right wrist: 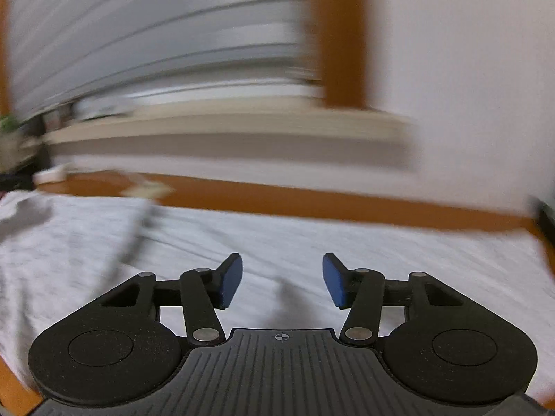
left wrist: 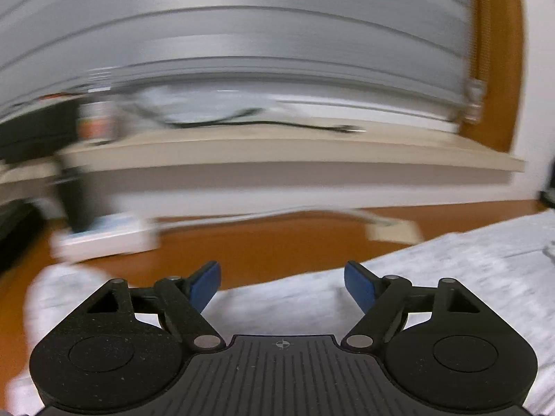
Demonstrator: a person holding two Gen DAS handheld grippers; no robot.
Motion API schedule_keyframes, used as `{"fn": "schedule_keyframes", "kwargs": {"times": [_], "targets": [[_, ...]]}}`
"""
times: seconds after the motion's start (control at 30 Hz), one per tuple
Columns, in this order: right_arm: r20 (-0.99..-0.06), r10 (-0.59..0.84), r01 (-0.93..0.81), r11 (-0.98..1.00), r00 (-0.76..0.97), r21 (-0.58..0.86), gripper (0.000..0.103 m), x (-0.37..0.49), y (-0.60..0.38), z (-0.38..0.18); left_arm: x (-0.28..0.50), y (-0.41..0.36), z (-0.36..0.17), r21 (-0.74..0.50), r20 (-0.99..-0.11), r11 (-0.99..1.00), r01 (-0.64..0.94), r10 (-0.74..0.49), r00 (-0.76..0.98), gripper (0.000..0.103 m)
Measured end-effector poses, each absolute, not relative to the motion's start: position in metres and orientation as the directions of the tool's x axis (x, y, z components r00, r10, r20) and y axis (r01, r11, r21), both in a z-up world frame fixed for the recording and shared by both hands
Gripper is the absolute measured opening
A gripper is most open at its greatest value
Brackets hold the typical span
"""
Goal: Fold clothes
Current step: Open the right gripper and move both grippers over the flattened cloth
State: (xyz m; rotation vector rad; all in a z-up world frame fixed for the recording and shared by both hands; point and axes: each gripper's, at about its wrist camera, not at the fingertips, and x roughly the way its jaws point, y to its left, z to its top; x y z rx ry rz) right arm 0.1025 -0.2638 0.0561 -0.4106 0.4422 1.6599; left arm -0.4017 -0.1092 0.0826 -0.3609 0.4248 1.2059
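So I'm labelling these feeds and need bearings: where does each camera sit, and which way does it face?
Left wrist: on the left gripper, looking low across the light grey heathered garment and orange-brown wooden floor; own black linkage, blue pads apart.
Right wrist: on the right gripper, looking over the garment; blue pads apart.
Shared: garment, floor, long pale shelf, all motion-blurred.

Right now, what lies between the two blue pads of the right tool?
Nothing is held there: in the right wrist view the open right tool shows only the grey garment behind.
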Motion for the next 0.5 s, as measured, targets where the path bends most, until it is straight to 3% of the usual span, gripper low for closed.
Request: {"fn": "schedule_keyframes", "kwargs": {"times": [0.23,0.5], "targets": [[-0.561,0.818,-0.977,0.203,0.129,0.072,0.051,0.227,-0.304,0.046,-0.274,-0.087,0.072,-0.094,-0.518,0.548,-0.831,0.686,0.511,0.082],[-0.585,0.787,-0.924,0.348,0.196,0.157,0.051,0.277,-0.316,0.033,-0.210,-0.088,0.042,-0.082,-0.580,0.644,-0.761,0.590,0.562,0.082]]}}
